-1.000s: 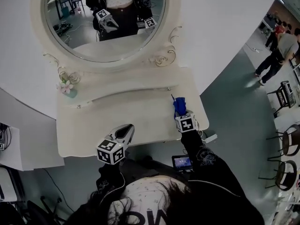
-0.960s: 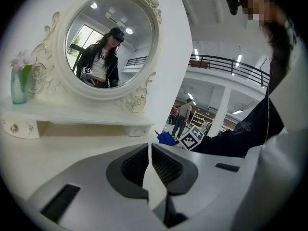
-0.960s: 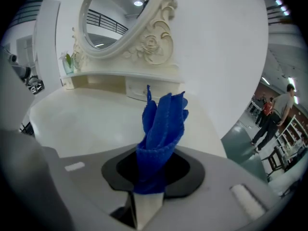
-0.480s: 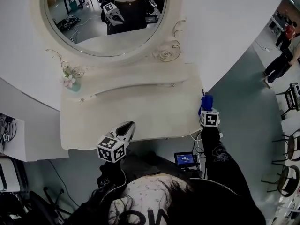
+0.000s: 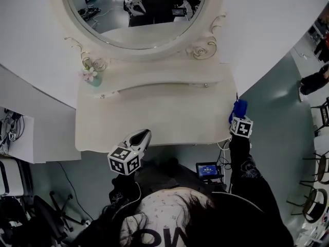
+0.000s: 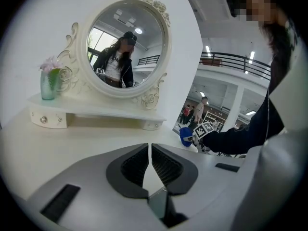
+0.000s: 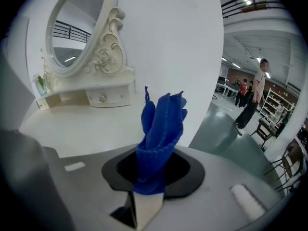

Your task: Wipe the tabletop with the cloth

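The cream tabletop [image 5: 164, 117] of a vanity lies below me. A bunched blue cloth [image 5: 239, 107] sticks up out of my right gripper [image 5: 237, 115], which is shut on it at the table's right edge, over the floor's side. In the right gripper view the cloth [image 7: 161, 129] stands upright between the jaws of the right gripper [image 7: 153, 172], with the tabletop [image 7: 82, 124] to its left. My left gripper [image 5: 143, 134] hovers at the front edge, left of centre. Seen in its own view, the left gripper [image 6: 149, 150] is shut on nothing, well apart from the cloth [image 6: 186, 137].
A raised back shelf with small drawers [image 5: 154, 84] carries an oval mirror [image 5: 139, 9] and a vase with a pink flower [image 5: 91, 76]. A small screen device [image 5: 208, 170] lies on the floor under the table. Chairs [image 5: 321, 163] stand at the right.
My right gripper has carried the cloth rightward across the tabletop to its right edge. The left gripper has held its place at the front edge.
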Action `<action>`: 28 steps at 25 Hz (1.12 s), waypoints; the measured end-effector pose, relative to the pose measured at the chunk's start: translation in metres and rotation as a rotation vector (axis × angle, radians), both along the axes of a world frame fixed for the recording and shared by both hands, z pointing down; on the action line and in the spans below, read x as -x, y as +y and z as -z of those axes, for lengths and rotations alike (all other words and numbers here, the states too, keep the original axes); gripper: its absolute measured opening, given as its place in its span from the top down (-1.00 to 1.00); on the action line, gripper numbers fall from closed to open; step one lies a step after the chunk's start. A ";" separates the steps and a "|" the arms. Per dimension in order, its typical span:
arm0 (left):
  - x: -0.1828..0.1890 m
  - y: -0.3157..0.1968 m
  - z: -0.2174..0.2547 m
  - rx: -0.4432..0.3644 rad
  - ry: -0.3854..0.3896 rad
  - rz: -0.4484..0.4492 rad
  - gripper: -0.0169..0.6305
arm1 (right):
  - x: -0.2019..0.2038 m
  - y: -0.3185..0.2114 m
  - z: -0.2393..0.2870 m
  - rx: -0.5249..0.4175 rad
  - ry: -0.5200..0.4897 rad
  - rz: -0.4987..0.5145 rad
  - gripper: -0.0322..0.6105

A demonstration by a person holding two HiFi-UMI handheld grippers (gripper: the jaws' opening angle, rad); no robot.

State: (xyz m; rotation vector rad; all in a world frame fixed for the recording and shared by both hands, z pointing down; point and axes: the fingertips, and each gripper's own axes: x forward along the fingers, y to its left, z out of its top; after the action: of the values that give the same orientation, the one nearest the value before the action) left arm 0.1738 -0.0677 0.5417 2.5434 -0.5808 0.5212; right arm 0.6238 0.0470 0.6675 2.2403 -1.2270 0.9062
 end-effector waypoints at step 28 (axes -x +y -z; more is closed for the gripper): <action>0.339 -0.077 0.004 -0.002 -0.016 0.283 0.95 | 0.611 -0.254 0.051 -0.180 -0.324 0.725 0.56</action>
State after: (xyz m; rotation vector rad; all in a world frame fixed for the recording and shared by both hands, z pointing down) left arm -0.1654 -0.1445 0.5376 2.4053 -0.9288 0.4392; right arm 0.0132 -0.2075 0.6160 1.5691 -2.1381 0.8884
